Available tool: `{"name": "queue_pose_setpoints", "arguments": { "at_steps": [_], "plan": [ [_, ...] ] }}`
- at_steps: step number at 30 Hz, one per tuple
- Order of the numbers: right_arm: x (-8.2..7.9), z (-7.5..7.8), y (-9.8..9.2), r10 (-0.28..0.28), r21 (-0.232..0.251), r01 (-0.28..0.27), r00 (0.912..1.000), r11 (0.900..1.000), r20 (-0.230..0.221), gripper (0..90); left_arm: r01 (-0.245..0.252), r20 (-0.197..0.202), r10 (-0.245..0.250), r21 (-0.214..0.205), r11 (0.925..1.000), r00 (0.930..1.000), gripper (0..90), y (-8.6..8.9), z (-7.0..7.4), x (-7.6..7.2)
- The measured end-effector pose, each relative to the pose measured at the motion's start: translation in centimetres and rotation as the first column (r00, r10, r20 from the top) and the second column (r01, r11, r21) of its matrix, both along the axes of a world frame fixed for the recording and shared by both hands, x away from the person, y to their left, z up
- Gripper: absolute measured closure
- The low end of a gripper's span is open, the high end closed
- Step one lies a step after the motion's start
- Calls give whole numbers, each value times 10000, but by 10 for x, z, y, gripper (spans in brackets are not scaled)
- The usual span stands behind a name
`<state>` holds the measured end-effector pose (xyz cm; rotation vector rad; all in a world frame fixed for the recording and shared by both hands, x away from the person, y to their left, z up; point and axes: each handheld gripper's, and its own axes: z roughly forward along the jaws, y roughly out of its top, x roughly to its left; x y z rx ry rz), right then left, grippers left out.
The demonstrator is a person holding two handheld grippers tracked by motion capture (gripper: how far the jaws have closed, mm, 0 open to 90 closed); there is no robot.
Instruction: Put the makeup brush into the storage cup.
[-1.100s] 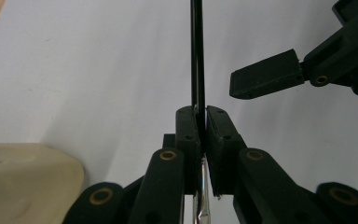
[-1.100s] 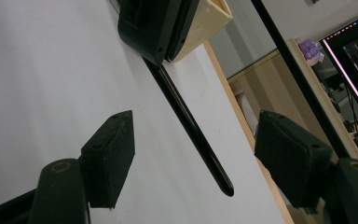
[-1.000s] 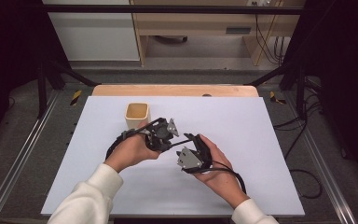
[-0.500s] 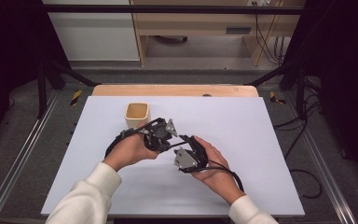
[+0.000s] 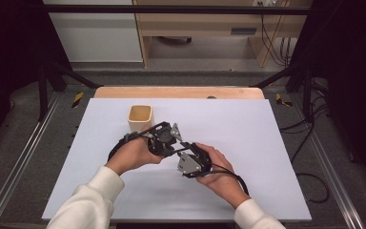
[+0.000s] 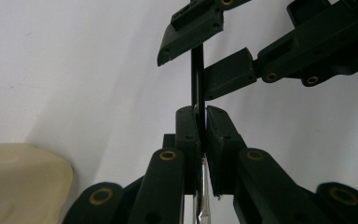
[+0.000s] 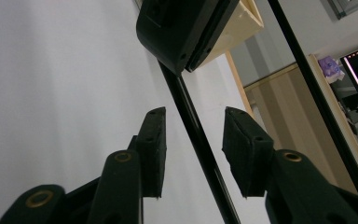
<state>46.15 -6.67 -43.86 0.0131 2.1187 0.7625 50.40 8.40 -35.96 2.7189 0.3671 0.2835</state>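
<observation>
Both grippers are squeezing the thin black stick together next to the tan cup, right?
Not quite. The left gripper is squeezing the thin black stick, but the right gripper is open, its jaws apart on either side of the stick, as the right gripper view shows. The tan cup is nearby.

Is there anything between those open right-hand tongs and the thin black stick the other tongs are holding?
Nothing visible. The thin black stick already runs through the gap of the open right tongs, touching neither side. The left tongs pinch it farther along, near the beige cup.

White sleeves (image 5: 88,205); black claws (image 6: 199,140) with brass-coloured pivot pins.
</observation>
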Motion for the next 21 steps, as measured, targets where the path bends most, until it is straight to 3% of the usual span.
{"name": "queue_pose_setpoints", "arguments": {
  "at_steps": [3, 4, 5, 7, 8, 10, 12, 13, 14, 16, 21],
  "plan": [
    [0, 1, 0, 119, -100, -119, 9999, 9999, -8, 644, 28, -32, -28, 33, 10000, 10000, 840, 0, 0, 0],
    [-1, -1, 1, 19, 256, -18, 10000, 9997, -66, 655, 56, -36, -56, 64, 10000, 10000, 840, 0, 0, 0],
    [-2, -1, 1, 43, 282, -39, 9999, 9996, -131, 663, 53, -45, -53, 22, 10000, 10000, 840, 1, 0, 0],
    [1, 2, -2, 414, -531, -407, 9991, 9978, 117, 681, 57, -72, -57, -1, 10000, 10000, 840, 1, -1, 0],
    [-2, -1, 1, 124, 246, -117, 9996, 9996, -267, 691, 58, -77, -58, -7, 10000, 10000, 840, 1, -1, 0],
    [-2, -2, 1, 211, 207, -202, 9989, 9996, -414, 706, 52, -150, -52, -29, 10000, 9999, 840, 1, -1, -1],
    [1, 2, -2, 550, -539, -555, 9984, 9970, -119, 729, 173, -128, -172, 47, 9998, 9998, 840, 1, -1, 0],
    [-2, -2, 1, 352, 130, -347, 9985, 9993, -424, 739, 168, -150, -167, 51, 9998, 9997, 840, 1, -1, 0],
    [-2, 0, 0, 468, -186, -473, 9986, 9987, -264, 750, 193, -169, -192, 66, 9998, 9997, 840, 0, -2, 0],
    [-4, -2, 2, 333, 222, -322, 9982, 9992, -491, 768, 177, -177, -177, 25, 9998, 9997, 840, -1, -3, -1],
    [-4, -3, 2, 538, 75, -534, 9969, 9985, -568, 795, 221, -226, -220, 37, 9997, 9995, 839, -1, -2, -1]
  ]
}}
